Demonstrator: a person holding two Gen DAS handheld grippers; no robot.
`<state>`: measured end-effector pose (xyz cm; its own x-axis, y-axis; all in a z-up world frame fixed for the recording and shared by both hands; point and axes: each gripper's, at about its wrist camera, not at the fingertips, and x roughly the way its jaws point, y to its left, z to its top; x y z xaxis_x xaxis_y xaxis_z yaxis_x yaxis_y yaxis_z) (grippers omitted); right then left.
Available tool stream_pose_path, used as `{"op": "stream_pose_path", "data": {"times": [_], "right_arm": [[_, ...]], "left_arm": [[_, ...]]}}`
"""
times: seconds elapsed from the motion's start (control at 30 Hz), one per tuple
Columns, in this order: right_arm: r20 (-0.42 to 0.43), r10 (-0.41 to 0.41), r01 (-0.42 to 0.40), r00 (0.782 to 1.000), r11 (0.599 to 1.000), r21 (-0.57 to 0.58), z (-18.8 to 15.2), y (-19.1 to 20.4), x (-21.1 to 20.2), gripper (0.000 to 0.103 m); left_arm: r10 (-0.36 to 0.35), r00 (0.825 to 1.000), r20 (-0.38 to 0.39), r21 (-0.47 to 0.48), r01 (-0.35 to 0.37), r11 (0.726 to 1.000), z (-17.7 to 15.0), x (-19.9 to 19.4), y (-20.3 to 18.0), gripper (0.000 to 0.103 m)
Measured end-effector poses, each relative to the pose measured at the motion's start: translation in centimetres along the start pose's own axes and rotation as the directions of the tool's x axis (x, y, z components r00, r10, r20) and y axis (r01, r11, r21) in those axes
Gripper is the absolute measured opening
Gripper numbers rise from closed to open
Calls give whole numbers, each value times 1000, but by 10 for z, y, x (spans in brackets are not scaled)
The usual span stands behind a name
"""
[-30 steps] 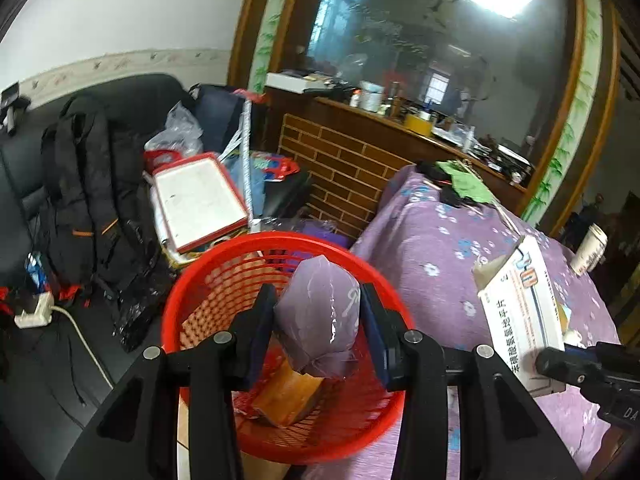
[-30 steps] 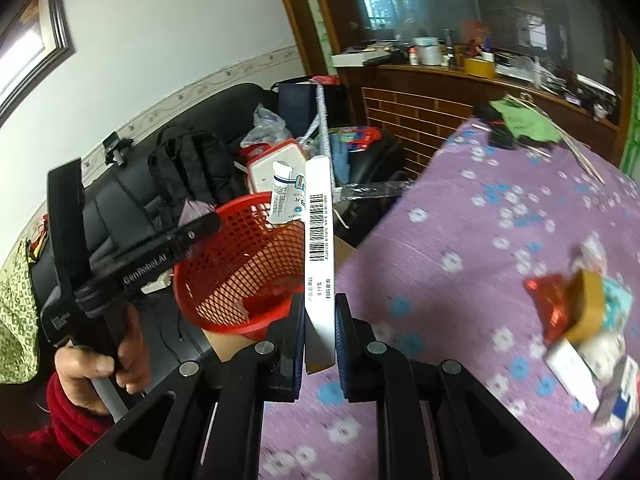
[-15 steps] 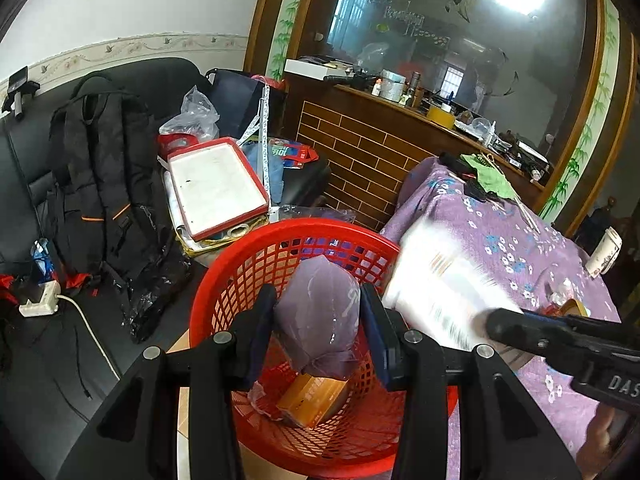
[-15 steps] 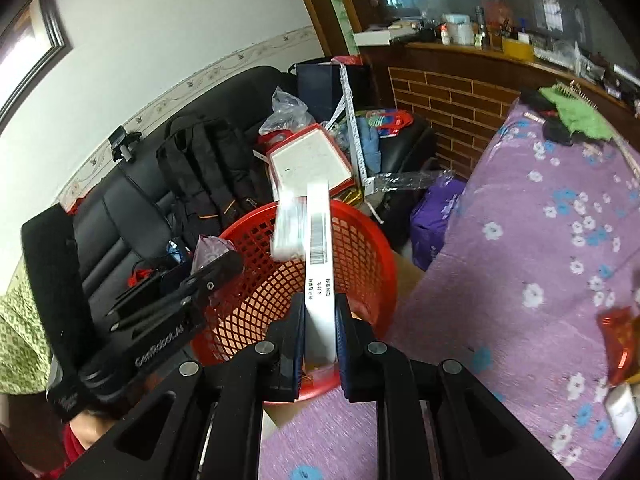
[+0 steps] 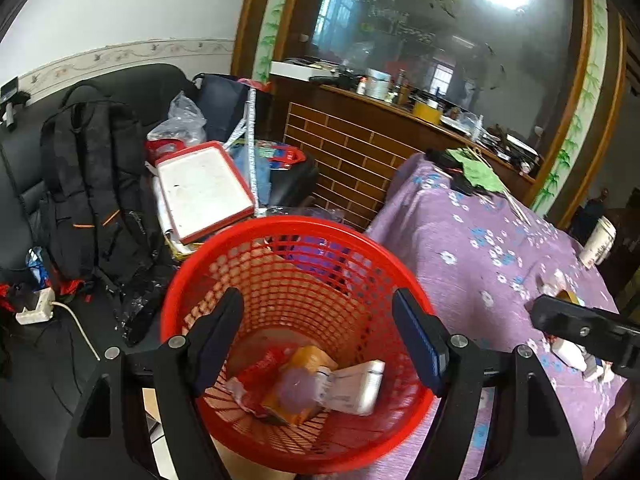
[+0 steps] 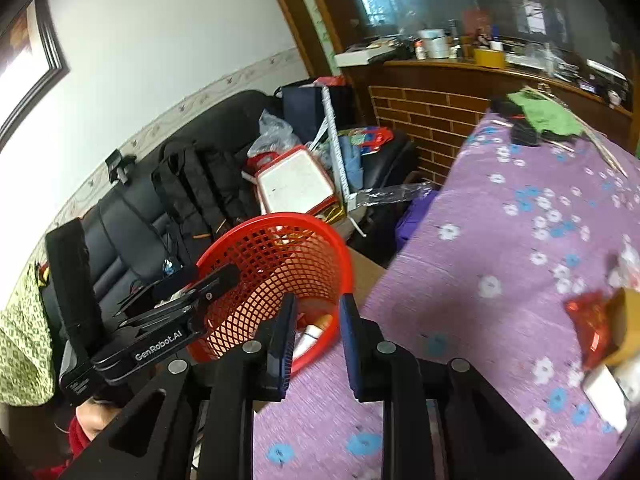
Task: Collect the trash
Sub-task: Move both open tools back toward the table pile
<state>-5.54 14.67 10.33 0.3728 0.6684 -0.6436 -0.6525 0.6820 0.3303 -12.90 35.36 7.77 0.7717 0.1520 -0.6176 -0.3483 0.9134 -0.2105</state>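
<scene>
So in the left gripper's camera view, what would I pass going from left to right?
Black backpack → white red-rimmed tray → red basket → purple flowered tablecloth → white cup.

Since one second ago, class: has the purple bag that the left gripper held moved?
Yes. The purple bag has dropped from between the left gripper fingers to the bottom of the red basket, beside the white box.

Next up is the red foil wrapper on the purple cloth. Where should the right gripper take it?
Probably from above, on the crumpled left edge of the red foil wrapper: that edge lies bare on the tablecloth, while the tan box crowds its right. The right gripper is already open.
</scene>
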Motion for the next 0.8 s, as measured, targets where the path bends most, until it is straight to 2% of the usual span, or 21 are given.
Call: {"op": "stream_pose_path", "data": {"times": [0.1, 0.3, 0.53, 0.67, 0.73, 0.8], "right_arm": [[12, -2, 2, 1000, 1000, 21, -7, -10, -16, 32], [37, -19, 17, 999, 998, 64, -28, -32, -46, 33], [69, -78, 68, 995, 988, 137, -53, -73, -84, 33], [89, -157, 137, 983, 970, 201, -71, -110, -116, 35], [98, -217, 190, 971, 955, 226, -80, -130, -132, 43], [102, -273, 240, 957, 936, 257, -88, -149, -147, 45]], "left_arm": [[-12, 1000, -2, 27, 12, 1000, -2, -3, -16, 75], [-58, 998, -14, 86, 59, 995, -9, -10, -56, 75], [-112, 993, -48, 166, 118, 979, -21, -13, -105, 75], [-148, 986, -75, 220, 161, 962, -31, -13, -139, 75], [-167, 982, -92, 246, 185, 951, -35, -13, -155, 75], [-186, 976, -114, 275, 211, 938, -40, -13, -172, 75]]}}
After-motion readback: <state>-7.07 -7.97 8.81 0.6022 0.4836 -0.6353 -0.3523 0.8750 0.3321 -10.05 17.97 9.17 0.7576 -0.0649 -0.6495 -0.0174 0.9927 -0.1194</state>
